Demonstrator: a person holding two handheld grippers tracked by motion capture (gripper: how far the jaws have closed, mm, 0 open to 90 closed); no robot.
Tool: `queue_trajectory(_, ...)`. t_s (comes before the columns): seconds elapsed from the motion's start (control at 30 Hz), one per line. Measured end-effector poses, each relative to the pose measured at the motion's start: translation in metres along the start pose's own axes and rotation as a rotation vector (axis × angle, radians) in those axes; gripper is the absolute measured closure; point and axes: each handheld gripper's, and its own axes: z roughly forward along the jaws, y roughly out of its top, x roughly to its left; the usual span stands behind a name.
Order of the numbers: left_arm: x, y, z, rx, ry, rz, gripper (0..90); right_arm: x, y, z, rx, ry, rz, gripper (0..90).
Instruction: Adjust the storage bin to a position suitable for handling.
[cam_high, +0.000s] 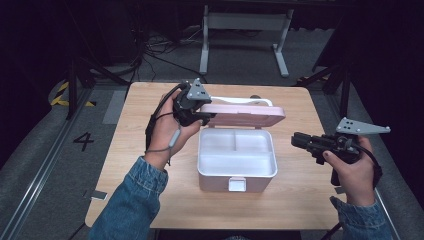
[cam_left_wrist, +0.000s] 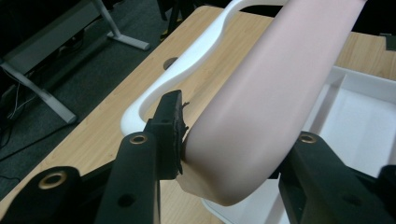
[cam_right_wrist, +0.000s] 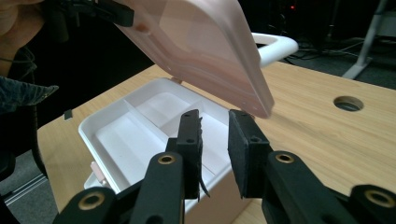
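The white box (cam_high: 237, 160) sat at the centre of the high view on the wooden table (cam_high: 300, 200), its 3 bare compartments facing up and its latch tab (cam_high: 237, 184) toward the bottom edge of the frame. Its pink lid (cam_high: 245, 114) stood raised above the back wall, with the white handle (cam_high: 240, 100) showing just behind it.

The left gripper (cam_high: 199, 116), in the upper left of centre, was clamped on the lid's left corner. In the left gripper view the lid (cam_left_wrist: 275, 102) ran from the lower middle to the top right, with 1 pad pressed to its outer face and the other jaw hidden behind it. That corner grip probably served to keep the lid up, since it likely would not stay raised unaided.

The right gripper (cam_high: 299, 140) hung at the right of the high view, apart from the box. In its own view the jaws (cam_right_wrist: 215, 149) stood a narrow gap apart with nothing between them, aimed at the box's near wall, probably waiting.
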Motion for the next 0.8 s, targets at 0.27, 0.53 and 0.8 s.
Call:
queue_trajectory(0.27, 0.015, 0.006, 0.007, -0.036, -0.014, -0.046, 63.3, 0.002, -0.008, -0.014, 0.014, -0.104, -0.014, 72.3)
queue_trajectory(0.53, 0.025, 0.007, 0.020, -0.024, -0.003, -0.070, 61.4, 0.006, -0.015, -0.019, 0.022, -0.156, -0.022, 71.3)
queue_trajectory(0.8, 0.035, 0.006, 0.033, -0.043, 0.015, -0.105, 58.7, 0.003, -0.019, -0.023, 0.024, -0.174, -0.017, 71.0)
